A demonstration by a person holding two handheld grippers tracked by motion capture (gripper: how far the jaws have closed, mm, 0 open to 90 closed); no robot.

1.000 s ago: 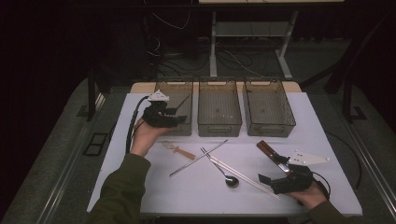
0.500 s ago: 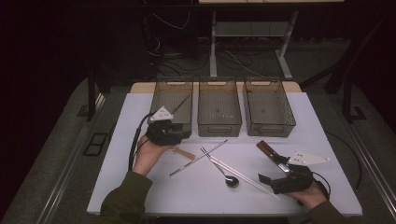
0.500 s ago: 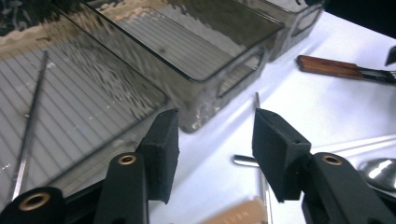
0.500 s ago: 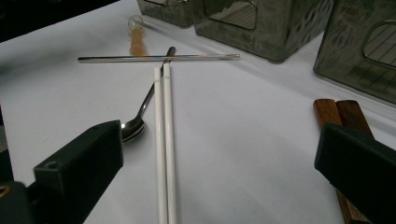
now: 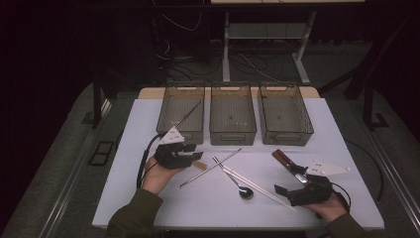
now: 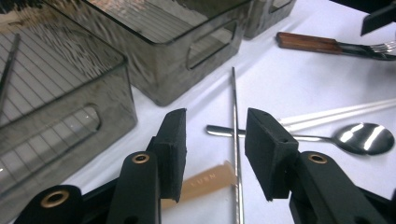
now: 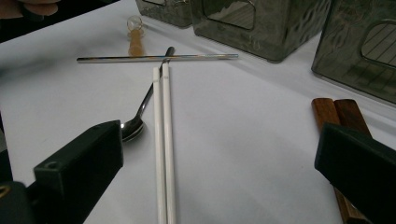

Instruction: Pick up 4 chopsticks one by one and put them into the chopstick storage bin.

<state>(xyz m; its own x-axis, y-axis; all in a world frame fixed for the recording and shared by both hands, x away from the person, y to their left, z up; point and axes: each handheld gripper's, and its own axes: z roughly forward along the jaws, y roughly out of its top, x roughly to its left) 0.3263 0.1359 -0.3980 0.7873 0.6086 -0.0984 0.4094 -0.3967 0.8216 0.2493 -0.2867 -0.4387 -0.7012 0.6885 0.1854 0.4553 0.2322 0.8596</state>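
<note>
My left gripper [image 5: 192,151] [image 6: 215,140] hovers low over the white table, just in front of the left bin [image 5: 183,106]. Its jaws have just been closing and still stand apart. In the left gripper view a thin metal rod [image 6: 235,140] [image 5: 210,168] runs through the gap, and a tan handle [image 6: 208,179] [image 5: 199,164] lies below; neither pad touches them. My right gripper [image 5: 289,182] [image 7: 219,158] rests at the near right, wide open. A pair of white chopsticks [image 7: 163,140] [image 5: 260,188] lies between its jaws on the table.
A spoon [image 5: 238,184] [image 6: 364,138] [image 7: 137,119] crosses the rod. Wood-handled cutlery [image 5: 286,161] [image 7: 336,114] lies by the right gripper. Three smoky plastic bins stand in a row at the back; the left one holds a metal rod [image 6: 9,65], then come the middle [image 5: 233,114] and right [image 5: 285,111] bins.
My left gripper has come down and toward me from the left bin's front to the tan handle, and its jaws have narrowed. The right gripper has stayed put.
</note>
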